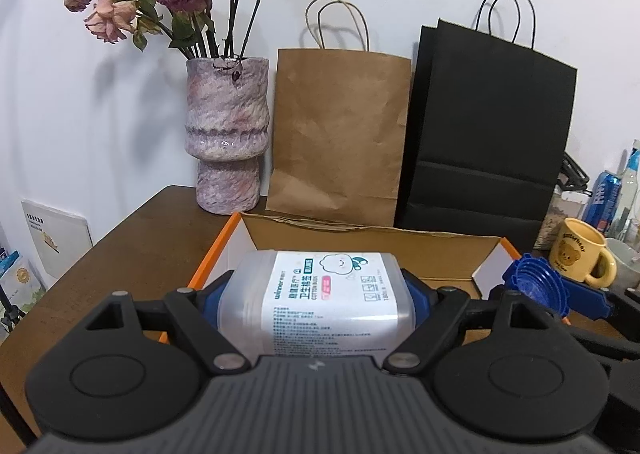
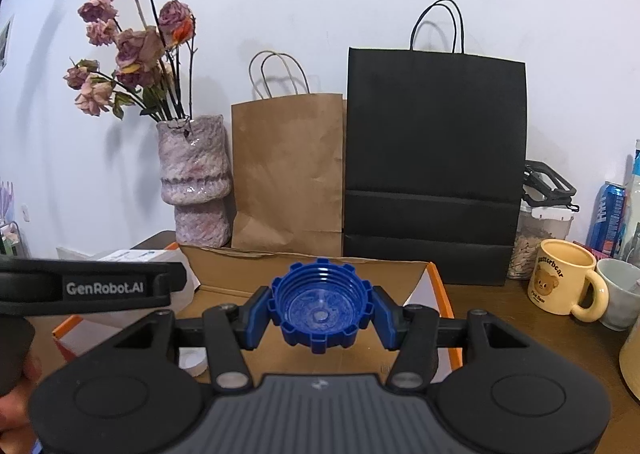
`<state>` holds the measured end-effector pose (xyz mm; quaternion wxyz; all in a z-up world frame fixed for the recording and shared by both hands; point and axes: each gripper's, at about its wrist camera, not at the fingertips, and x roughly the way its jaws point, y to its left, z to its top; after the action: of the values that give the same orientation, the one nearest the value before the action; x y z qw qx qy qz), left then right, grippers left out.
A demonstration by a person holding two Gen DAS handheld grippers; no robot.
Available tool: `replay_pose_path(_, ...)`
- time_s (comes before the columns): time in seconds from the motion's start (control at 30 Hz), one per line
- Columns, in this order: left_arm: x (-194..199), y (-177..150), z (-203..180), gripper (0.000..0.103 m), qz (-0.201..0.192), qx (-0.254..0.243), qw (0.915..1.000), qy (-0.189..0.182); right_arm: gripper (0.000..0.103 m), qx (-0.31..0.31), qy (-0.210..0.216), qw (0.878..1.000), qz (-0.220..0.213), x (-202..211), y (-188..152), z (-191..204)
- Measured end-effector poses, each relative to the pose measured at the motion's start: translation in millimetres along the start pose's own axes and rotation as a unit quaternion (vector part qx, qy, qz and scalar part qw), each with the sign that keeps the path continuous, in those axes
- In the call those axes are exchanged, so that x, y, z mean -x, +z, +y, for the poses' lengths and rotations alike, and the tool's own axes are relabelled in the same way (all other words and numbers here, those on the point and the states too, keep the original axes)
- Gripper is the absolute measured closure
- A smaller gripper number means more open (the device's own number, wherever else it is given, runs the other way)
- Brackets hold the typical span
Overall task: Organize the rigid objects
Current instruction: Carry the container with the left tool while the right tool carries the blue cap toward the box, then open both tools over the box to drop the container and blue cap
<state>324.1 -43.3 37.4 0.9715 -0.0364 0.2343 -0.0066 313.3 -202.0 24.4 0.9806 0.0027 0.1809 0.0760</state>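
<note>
The surface (image 1: 132, 238) carries an open box (image 1: 360, 250) with orange edges. Above the box, the left tool (image 1: 320, 294) grips a cotton-bud tub (image 1: 320, 294) between its pads. The right tool (image 2: 320, 310) clamps a blue cap (image 2: 320, 306), probably a jar lid.

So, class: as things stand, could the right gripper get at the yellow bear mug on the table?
Probably not yet: the right gripper is shut on a blue cap. The path to the yellow mug looks free, but the jaws are occupied.
</note>
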Motion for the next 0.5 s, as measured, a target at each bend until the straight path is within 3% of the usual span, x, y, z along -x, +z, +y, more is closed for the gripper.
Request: replay_pose_path(0.5, -35.9, 1.6, -3.5, 0.02, 0.016, -0.022, 0.9995, 0.019, 0.051, 0.004, -0.003, 1.0, 0.029, -36.4, -0.6, -5.3)
